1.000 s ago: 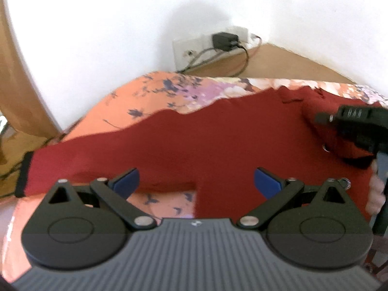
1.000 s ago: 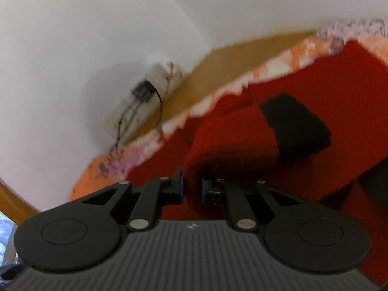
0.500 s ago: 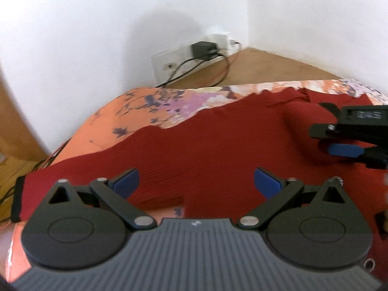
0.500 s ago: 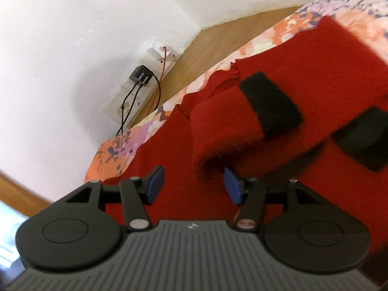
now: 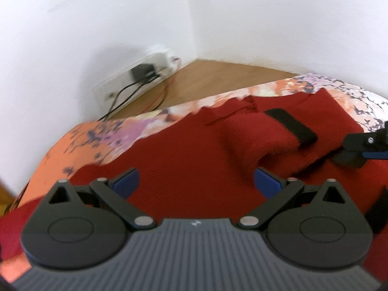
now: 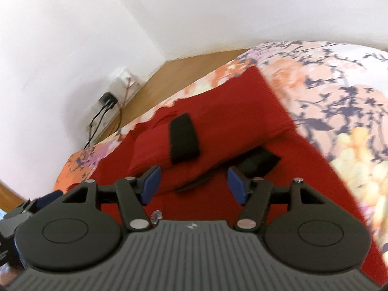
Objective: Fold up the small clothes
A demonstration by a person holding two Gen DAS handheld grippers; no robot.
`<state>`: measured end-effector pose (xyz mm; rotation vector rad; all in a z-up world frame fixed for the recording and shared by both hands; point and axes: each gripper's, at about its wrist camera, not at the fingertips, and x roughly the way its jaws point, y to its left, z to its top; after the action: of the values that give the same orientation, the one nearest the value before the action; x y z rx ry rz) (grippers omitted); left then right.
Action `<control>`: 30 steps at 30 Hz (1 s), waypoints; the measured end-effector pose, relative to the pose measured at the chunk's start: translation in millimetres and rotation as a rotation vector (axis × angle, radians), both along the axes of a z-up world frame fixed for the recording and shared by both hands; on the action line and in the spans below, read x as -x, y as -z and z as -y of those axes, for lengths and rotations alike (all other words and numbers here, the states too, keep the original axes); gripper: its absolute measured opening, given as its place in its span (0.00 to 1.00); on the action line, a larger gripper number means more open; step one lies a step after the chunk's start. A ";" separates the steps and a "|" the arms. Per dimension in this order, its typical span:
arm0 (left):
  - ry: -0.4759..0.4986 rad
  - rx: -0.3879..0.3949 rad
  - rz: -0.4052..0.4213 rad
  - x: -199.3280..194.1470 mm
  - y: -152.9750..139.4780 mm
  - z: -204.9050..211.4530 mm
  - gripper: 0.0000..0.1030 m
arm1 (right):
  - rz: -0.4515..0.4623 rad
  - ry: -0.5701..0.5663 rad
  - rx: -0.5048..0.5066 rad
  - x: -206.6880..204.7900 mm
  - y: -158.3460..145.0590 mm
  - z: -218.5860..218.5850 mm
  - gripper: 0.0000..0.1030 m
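Red sweater (image 5: 184, 160) spread flat on floral bedspread (image 5: 97, 135) – one sleeve (image 6: 155, 150) folded back across body, its black cuff (image 6: 183, 140) facing up; second black cuff (image 6: 259, 161) lies just beside, partly tucked under folded layer

Left gripper (image 5: 196, 181) jaws wide apart, empty, above sweater body

Right gripper (image 6: 192, 184) jaws also spread, holding nothing – blue pads (image 6: 151, 185) just short of folded sleeve

Wall socket with black plug (image 5: 140, 71) in corner behind bed
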<state>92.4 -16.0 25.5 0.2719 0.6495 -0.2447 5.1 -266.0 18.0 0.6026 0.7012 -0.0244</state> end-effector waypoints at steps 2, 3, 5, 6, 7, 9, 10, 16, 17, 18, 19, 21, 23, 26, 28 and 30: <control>0.026 -0.016 0.009 -4.2 4.9 16.7 1.00 | -0.009 0.015 0.008 2.4 1.7 10.3 0.70; 0.039 -0.022 0.010 -5.2 7.7 23.7 1.00 | -0.010 0.016 0.012 2.9 2.9 14.6 0.71; 0.068 -0.041 0.011 -7.8 15.3 38.1 0.99 | -0.018 0.027 0.018 3.1 6.8 22.9 0.71; 0.079 -0.053 0.011 -8.7 19.3 44.9 0.99 | -0.020 0.032 0.019 3.7 8.1 25.8 0.71; 0.089 -0.066 0.010 -10.1 23.7 52.8 0.99 | -0.021 0.031 0.019 5.0 9.3 29.8 0.72; 0.108 -0.081 0.014 -12.4 30.2 64.7 0.99 | -0.026 0.028 0.022 4.1 12.5 33.9 0.72; 0.122 -0.087 0.018 -13.9 33.4 72.3 0.99 | -0.029 0.029 0.021 4.6 14.2 38.1 0.73; 0.209 -0.152 0.051 -17.0 50.3 107.7 0.94 | -0.045 0.028 0.004 2.7 23.4 51.4 0.73; 0.218 -0.165 0.053 -18.0 53.7 112.6 0.93 | -0.047 0.026 0.006 2.5 24.7 52.7 0.73; 0.220 -0.180 0.056 -19.4 57.1 117.1 0.89 | -0.048 0.024 0.006 2.2 25.7 53.9 0.73; 0.223 -0.187 0.058 -20.8 59.8 120.4 0.86 | -0.050 0.021 0.003 1.7 27.0 55.5 0.73; 0.223 -0.185 0.067 -21.7 62.4 124.2 0.80 | -0.054 0.017 -0.002 1.0 28.9 57.5 0.73; 0.237 -0.173 0.069 -22.4 63.5 125.0 0.58 | -0.057 0.016 -0.004 0.2 31.0 60.0 0.73; 0.230 -0.138 0.041 -26.2 62.1 123.9 0.19 | -0.057 0.019 -0.009 -0.8 32.5 63.0 0.73; 0.198 -0.095 0.031 -28.2 56.3 117.8 0.16 | -0.052 0.018 -0.012 -1.9 32.0 64.3 0.73; 0.153 -0.032 0.023 -30.5 46.9 107.3 0.14 | -0.046 0.016 -0.011 -3.1 30.8 64.3 0.73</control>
<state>122.9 -123.3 -21.4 0.3552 0.6111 -0.3776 8.2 -330.3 -12.8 0.6194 0.7420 -0.0496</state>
